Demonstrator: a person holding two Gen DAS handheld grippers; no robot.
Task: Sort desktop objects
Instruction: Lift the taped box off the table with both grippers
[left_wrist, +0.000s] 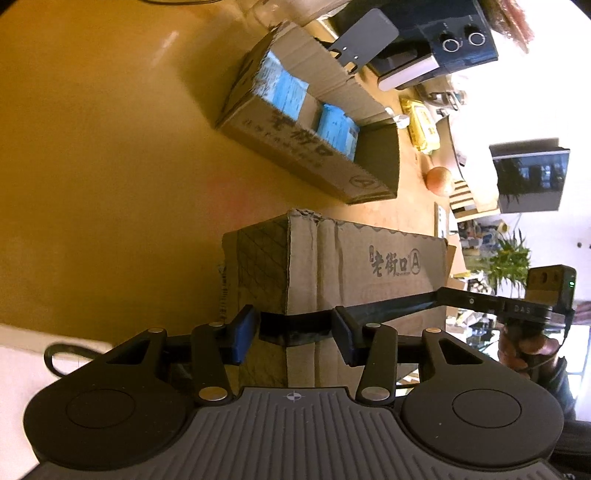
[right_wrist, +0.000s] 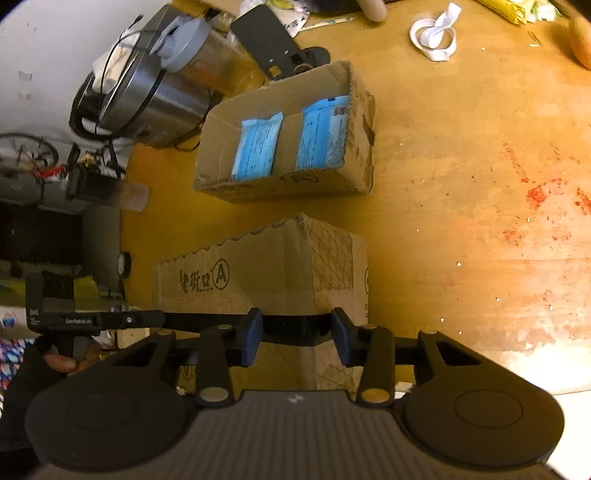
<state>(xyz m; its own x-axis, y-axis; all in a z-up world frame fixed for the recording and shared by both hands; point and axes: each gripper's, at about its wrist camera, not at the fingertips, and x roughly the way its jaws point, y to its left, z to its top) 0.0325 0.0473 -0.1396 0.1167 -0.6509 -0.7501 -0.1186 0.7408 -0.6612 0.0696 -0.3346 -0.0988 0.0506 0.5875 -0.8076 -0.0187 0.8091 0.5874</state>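
Observation:
A closed cardboard box (left_wrist: 332, 266) printed with an "A" stands on the wooden table, right in front of both grippers; it also shows in the right wrist view (right_wrist: 266, 273). My left gripper (left_wrist: 293, 334) is open, its blue pads (left_wrist: 242, 338) on either side of the box's near corner. My right gripper (right_wrist: 297, 338) is open too, straddling the opposite corner of the same box. Behind it stands an open cardboard box (left_wrist: 314, 122) holding two blue packets (right_wrist: 291, 138). The other gripper shows at each view's edge.
A black appliance with two dials (left_wrist: 436, 48), a yellow packet (left_wrist: 423, 125) and an orange fruit (left_wrist: 439, 181) lie beyond the open box. A steel kettle (right_wrist: 147, 92), a phone stand (right_wrist: 273, 44) and a white strap (right_wrist: 436, 33) sit at the table's far side.

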